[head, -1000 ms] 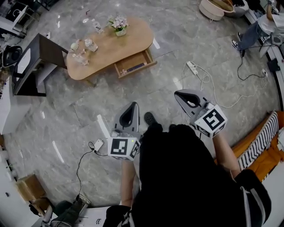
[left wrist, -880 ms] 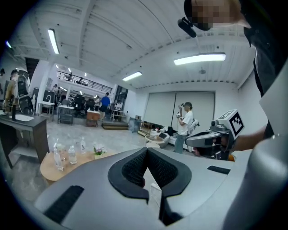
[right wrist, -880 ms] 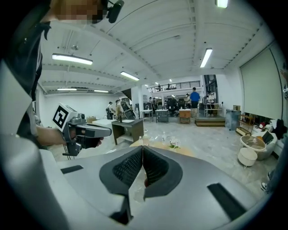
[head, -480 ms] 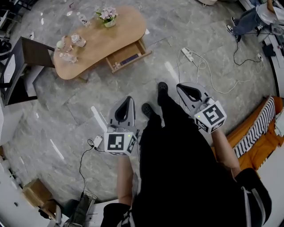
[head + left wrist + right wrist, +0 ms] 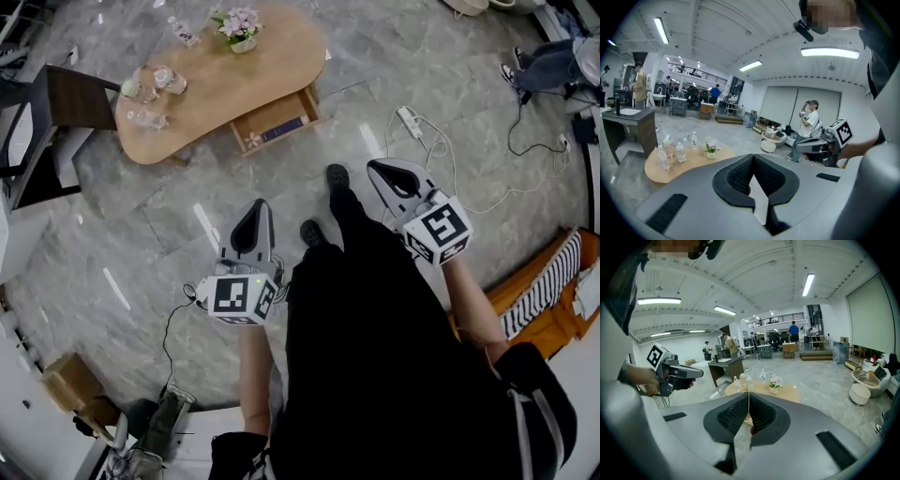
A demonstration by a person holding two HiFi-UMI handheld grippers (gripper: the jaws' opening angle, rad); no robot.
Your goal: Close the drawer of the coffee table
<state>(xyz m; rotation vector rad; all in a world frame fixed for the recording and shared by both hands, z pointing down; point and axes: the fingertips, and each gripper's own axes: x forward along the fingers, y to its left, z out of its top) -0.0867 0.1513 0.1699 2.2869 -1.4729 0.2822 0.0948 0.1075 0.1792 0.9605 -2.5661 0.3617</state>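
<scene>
I see a pot of pink flowers (image 5: 236,25) with clear bottles (image 5: 150,86) near it. On the grey marble floor (image 5: 141,234) a white power strip (image 5: 408,122) trails its cable. A dark desk (image 5: 75,97) stands at left, a cardboard box (image 5: 67,386) lower left, a striped cushion (image 5: 542,292) at right.

Large open lab hall: grey marble floor (image 5: 141,234), mezzanine railing (image 5: 785,316), strip lights (image 5: 829,52), loose power strip (image 5: 407,121).
</scene>
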